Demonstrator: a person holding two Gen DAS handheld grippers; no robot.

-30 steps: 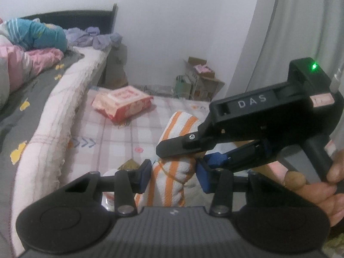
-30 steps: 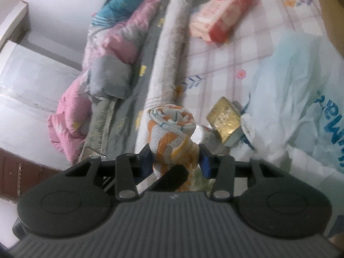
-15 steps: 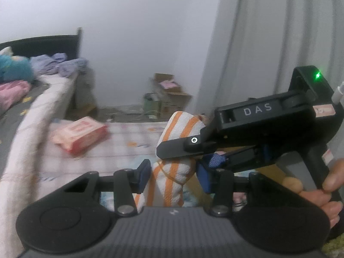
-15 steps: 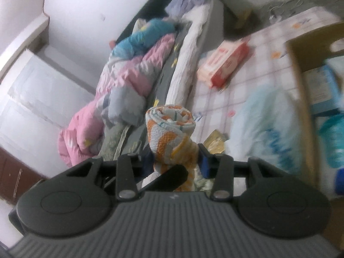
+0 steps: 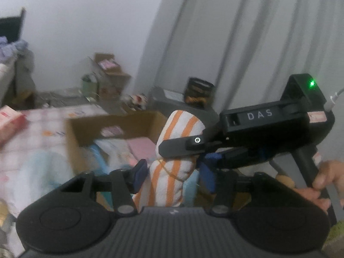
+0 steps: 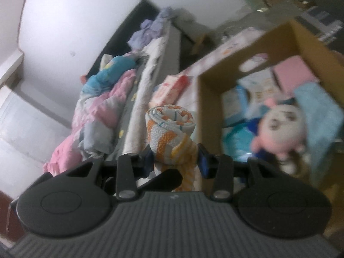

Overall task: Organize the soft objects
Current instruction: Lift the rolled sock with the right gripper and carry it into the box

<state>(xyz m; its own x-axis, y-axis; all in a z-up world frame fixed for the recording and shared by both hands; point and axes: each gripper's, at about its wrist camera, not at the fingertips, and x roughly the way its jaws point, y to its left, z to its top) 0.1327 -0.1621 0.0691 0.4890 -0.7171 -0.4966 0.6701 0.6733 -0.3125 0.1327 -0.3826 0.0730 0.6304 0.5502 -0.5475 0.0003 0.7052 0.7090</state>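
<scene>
A rolled white towel with orange stripes (image 5: 172, 167) stands upright between the fingers of my left gripper (image 5: 173, 176), which is shut on it. My right gripper (image 6: 175, 161) is shut on the same towel (image 6: 169, 126) from the side; its black body (image 5: 268, 133) crosses the left wrist view. An open cardboard box (image 6: 206, 107) lies just right of the towel in the right wrist view. It holds a pink and white plush toy (image 6: 279, 126), a blue cloth (image 6: 318, 107) and pink items. The box also shows in the left wrist view (image 5: 73, 137).
A bed with pink and blue bedding (image 6: 101, 107) runs along the left. A red and white pack (image 6: 169, 86) lies on the checked mat (image 5: 32, 129). Small boxes (image 5: 107, 75) stand by the far wall; grey curtains (image 5: 247, 43) hang at the right.
Both grippers have swung right with the towel, away from the bed. The cardboard box with the plush toy has come into view close to the towel.
</scene>
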